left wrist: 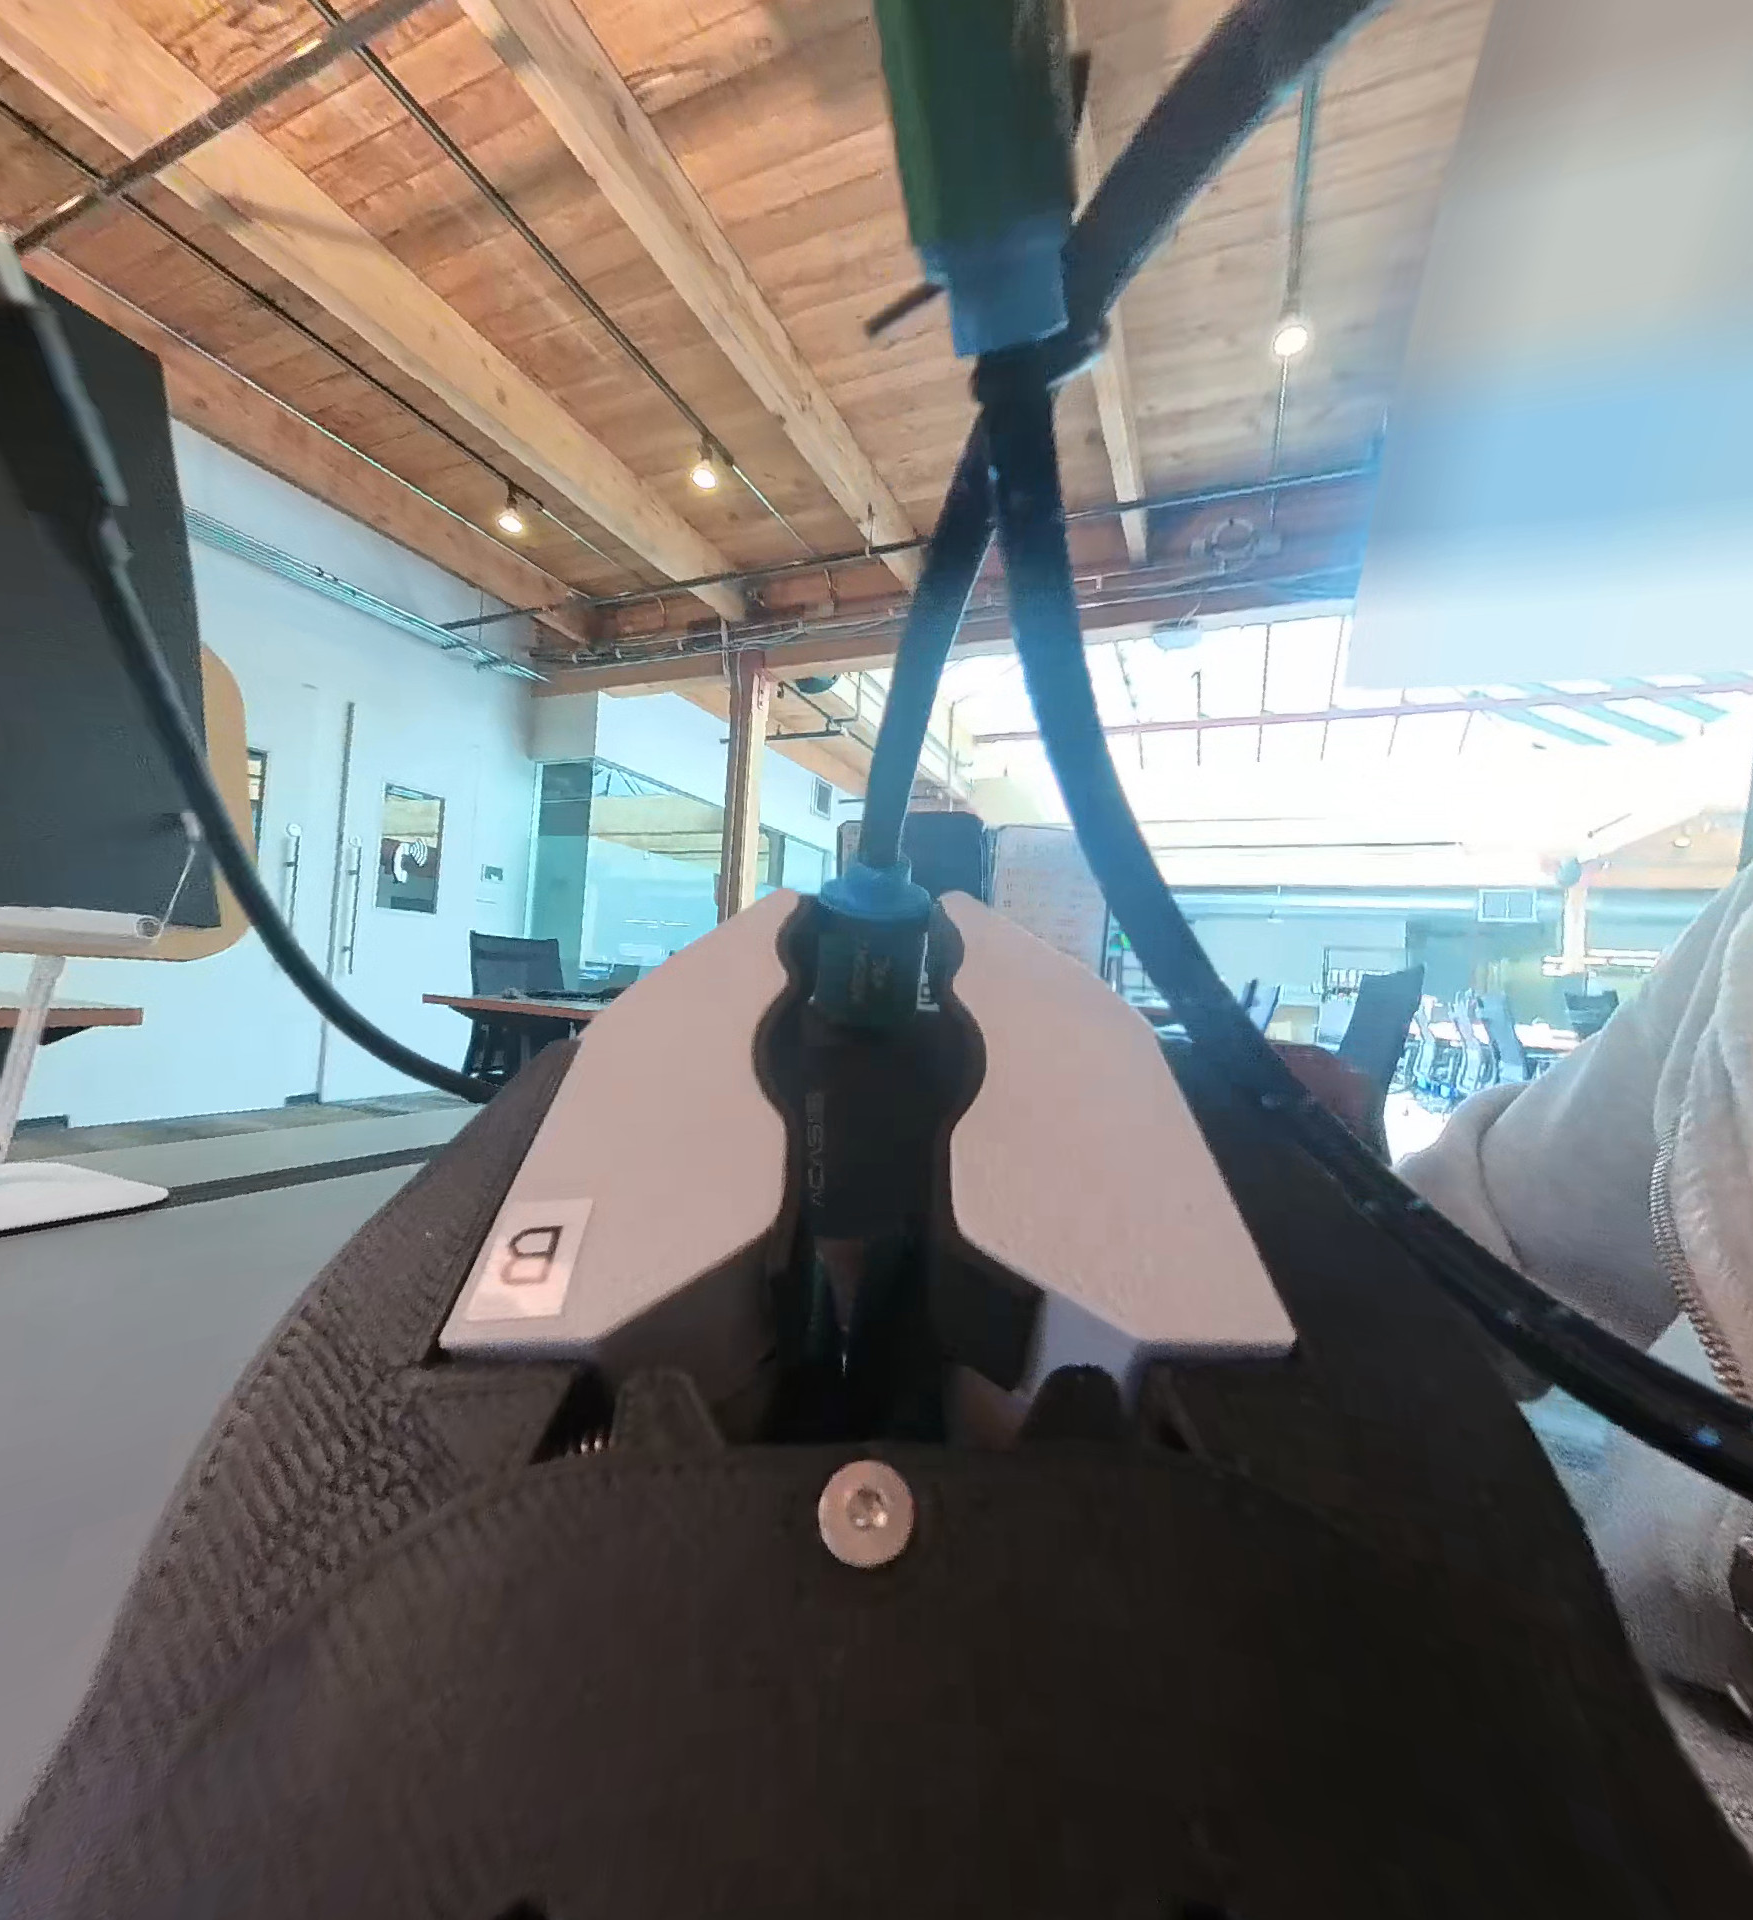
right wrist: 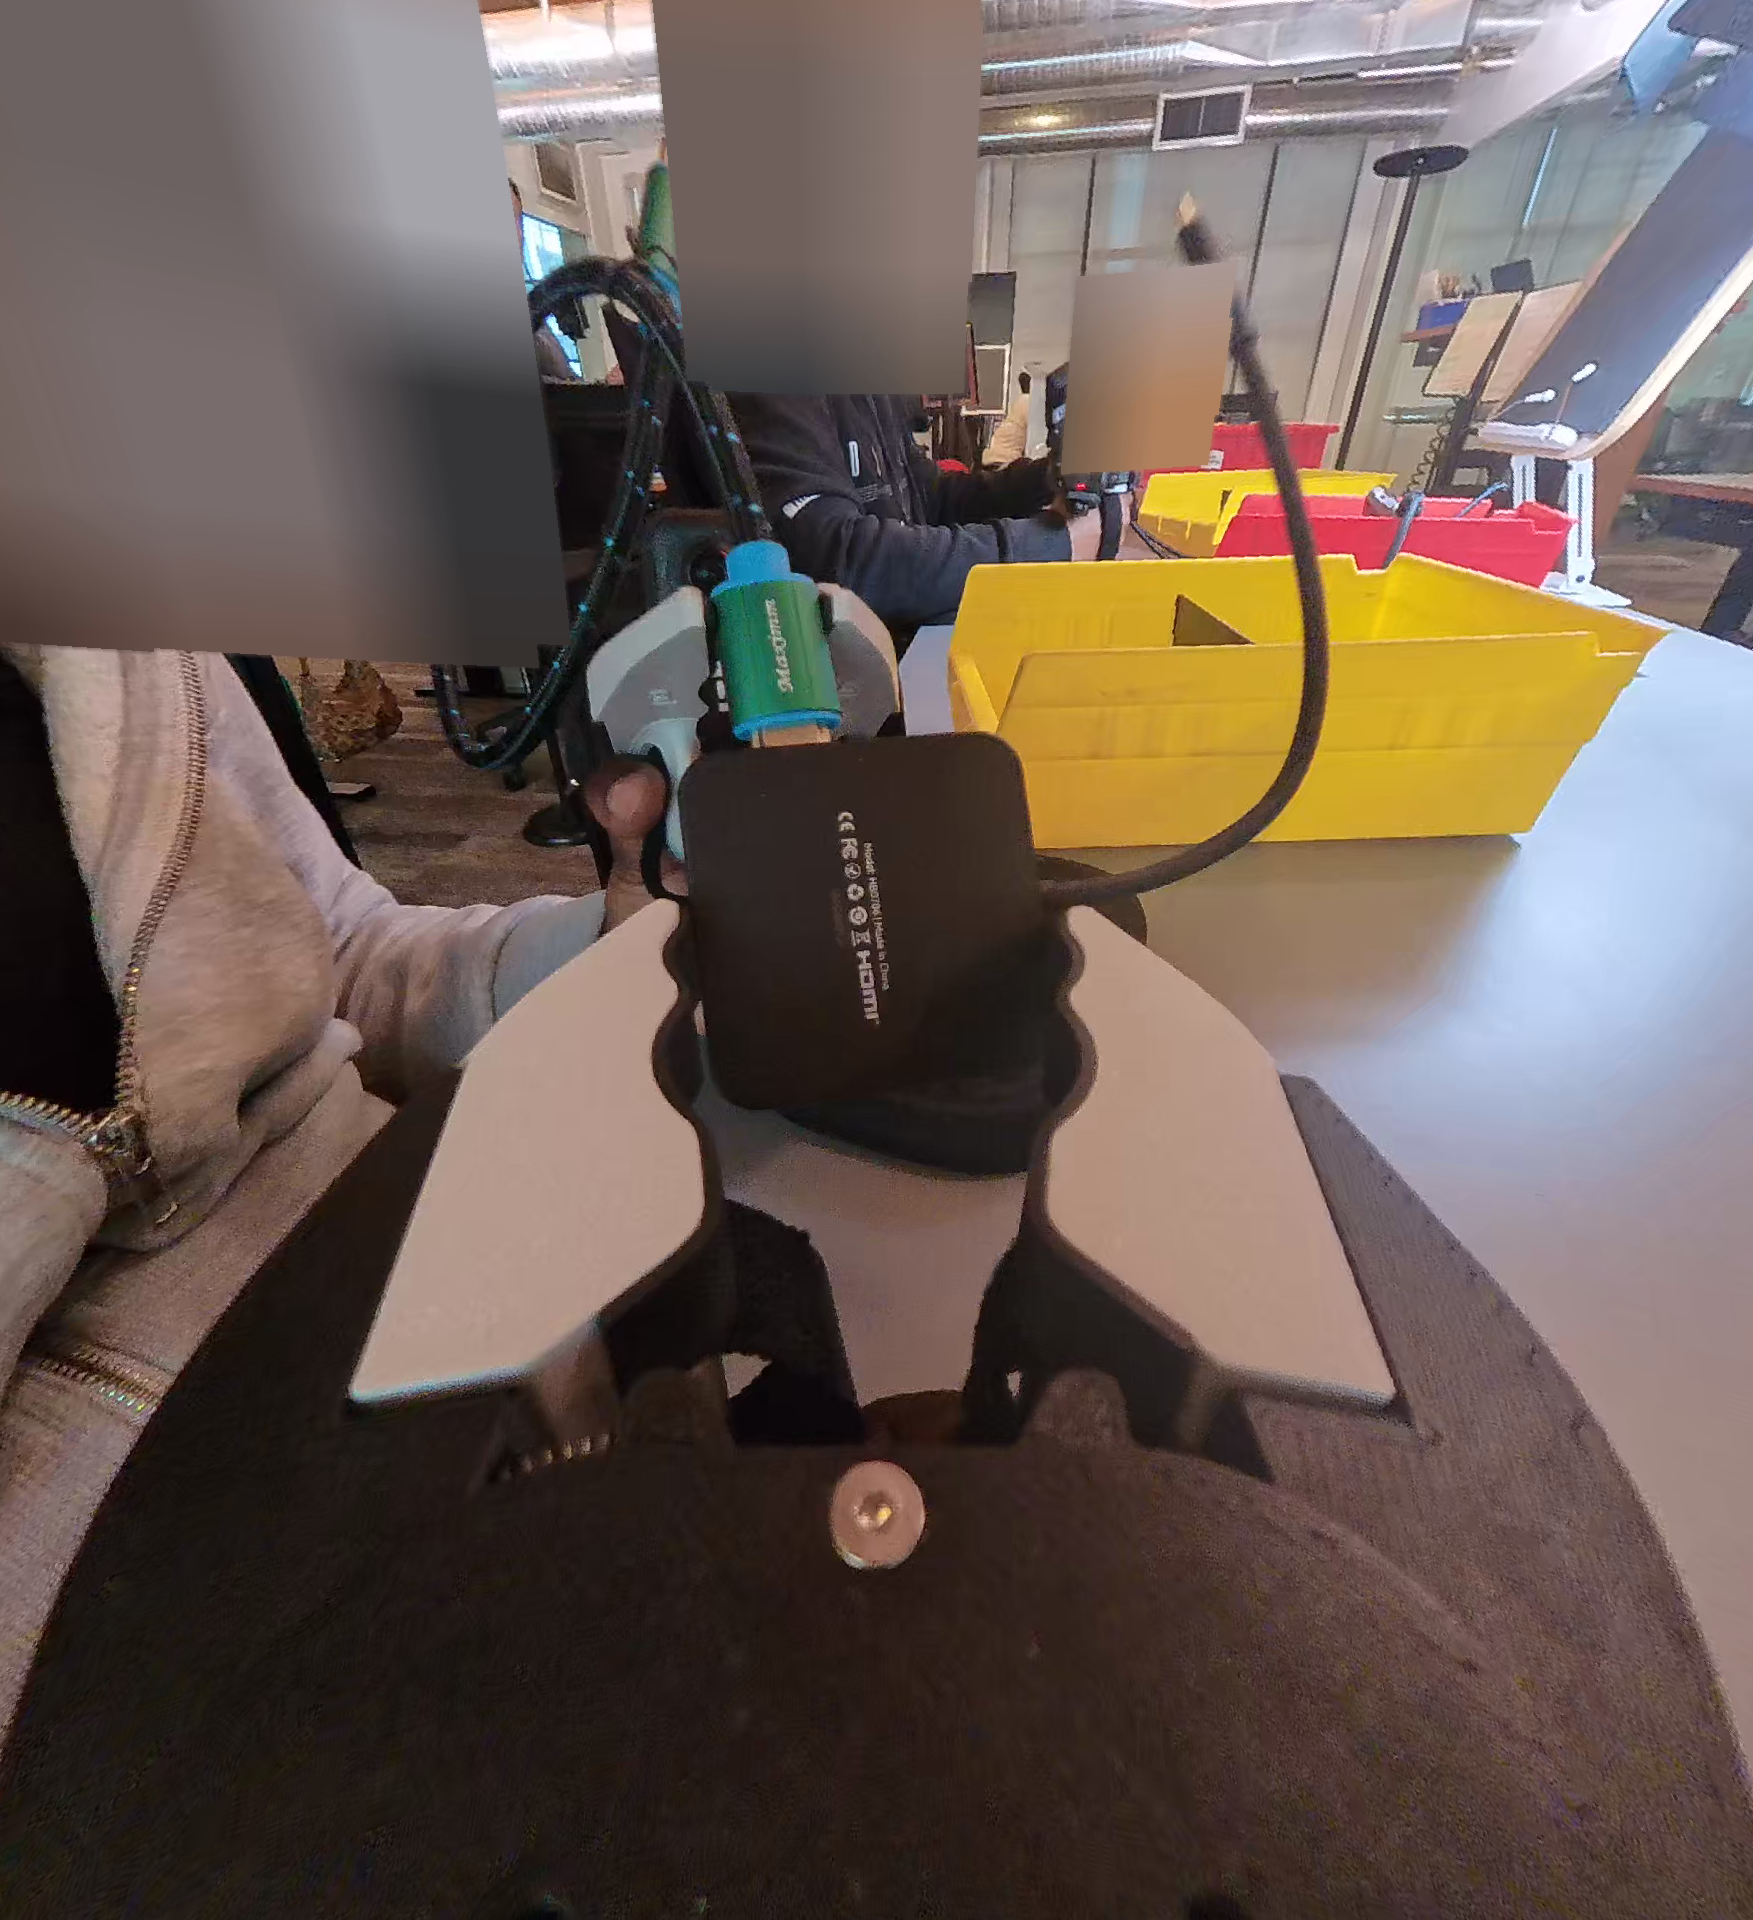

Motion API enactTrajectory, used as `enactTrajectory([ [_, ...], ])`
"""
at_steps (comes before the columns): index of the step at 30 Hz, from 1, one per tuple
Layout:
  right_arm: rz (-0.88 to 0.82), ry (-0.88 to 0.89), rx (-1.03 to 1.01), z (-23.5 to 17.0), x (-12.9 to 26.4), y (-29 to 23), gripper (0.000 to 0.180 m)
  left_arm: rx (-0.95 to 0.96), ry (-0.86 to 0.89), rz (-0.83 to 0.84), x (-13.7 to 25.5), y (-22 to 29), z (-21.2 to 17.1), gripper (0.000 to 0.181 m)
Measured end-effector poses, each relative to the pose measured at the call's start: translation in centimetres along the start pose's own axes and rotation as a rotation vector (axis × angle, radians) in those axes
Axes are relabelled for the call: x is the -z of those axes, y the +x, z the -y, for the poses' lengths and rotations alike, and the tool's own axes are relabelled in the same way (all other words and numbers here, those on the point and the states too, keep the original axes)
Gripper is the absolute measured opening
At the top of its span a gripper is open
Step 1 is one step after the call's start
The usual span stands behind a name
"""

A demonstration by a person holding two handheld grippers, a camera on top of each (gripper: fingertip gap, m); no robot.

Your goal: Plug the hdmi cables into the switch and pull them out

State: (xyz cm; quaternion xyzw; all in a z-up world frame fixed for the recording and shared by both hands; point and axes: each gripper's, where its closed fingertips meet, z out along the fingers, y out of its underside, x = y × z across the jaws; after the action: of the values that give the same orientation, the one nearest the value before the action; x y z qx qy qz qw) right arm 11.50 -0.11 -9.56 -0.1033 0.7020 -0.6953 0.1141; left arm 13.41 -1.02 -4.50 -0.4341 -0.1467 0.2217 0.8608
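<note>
My right gripper is shut on the black HDMI switch and holds it above the grey table. My left gripper is shut on a green HDMI plug with blue collars. In the right wrist view this plug meets the switch's far edge with a strip of its gold tip showing; how deep it sits I cannot tell. The switch shows edge-on between the left fingers. A second green plug hangs above on the braided cable. The switch's own black lead arcs up to the right.
A yellow bin stands on the grey table just behind the switch, with red bins beyond. A grey hooded sleeve is at the left. A seated person in a dark jacket is behind. A monitor on a white stand is at left.
</note>
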Motion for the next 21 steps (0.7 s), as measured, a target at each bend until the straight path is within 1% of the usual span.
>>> enactTrajectory([
  [1, -0.007, -0.006, -0.004, -0.1, -0.2, 0.1, 0.067, 0.005, 0.005, -0.006, 0.1, 0.0, 0.1, 0.018],
  [3, -0.027, -0.043, -0.016, -0.7, -0.7, 0.3, 0.079, 0.003, 0.004, -0.023, 0.1, 0.3, 0.1, 0.018],
  [5, -0.017, -0.089, -0.038, -1.5, -1.1, 0.2, 0.083, -0.014, -0.016, -0.035, -0.1, 0.6, -0.2, 0.02],
  [6, 0.004, -0.103, -0.052, -1.8, -1.3, -0.1, 0.081, -0.02, -0.03, -0.038, -0.2, 0.7, -0.5, 0.019],
  [7, 0.036, -0.109, -0.063, -2.0, -1.6, -0.6, 0.071, -0.024, -0.041, -0.039, -0.3, 0.7, -0.7, 0.018],
  [8, 0.06, -0.104, -0.07, -2.1, -1.9, -1.1, 0.067, -0.025, -0.045, -0.042, -0.3, 0.8, -0.7, 0.019],
  [14, 0.058, -0.077, -0.041, -2.0, -2.3, -1.3, 0.066, -0.042, -0.078, -0.055, -0.5, 1.0, -1.0, 0.019],
  [18, 0.026, -0.064, -0.005, -1.6, -2.1, -1.2, 0.065, -0.104, -0.122, -0.052, -0.3, 0.9, -0.8, 0.019],
  [20, 0.018, -0.045, -0.02, -1.3, -2.0, -1.0, 0.065, -0.137, -0.158, -0.044, -0.3, 0.8, -1.0, 0.021],
  [21, 0.015, -0.047, -0.022, -1.3, -2.1, -1.0, 0.065, -0.145, -0.164, -0.039, -0.3, 0.8, -1.1, 0.018],
])
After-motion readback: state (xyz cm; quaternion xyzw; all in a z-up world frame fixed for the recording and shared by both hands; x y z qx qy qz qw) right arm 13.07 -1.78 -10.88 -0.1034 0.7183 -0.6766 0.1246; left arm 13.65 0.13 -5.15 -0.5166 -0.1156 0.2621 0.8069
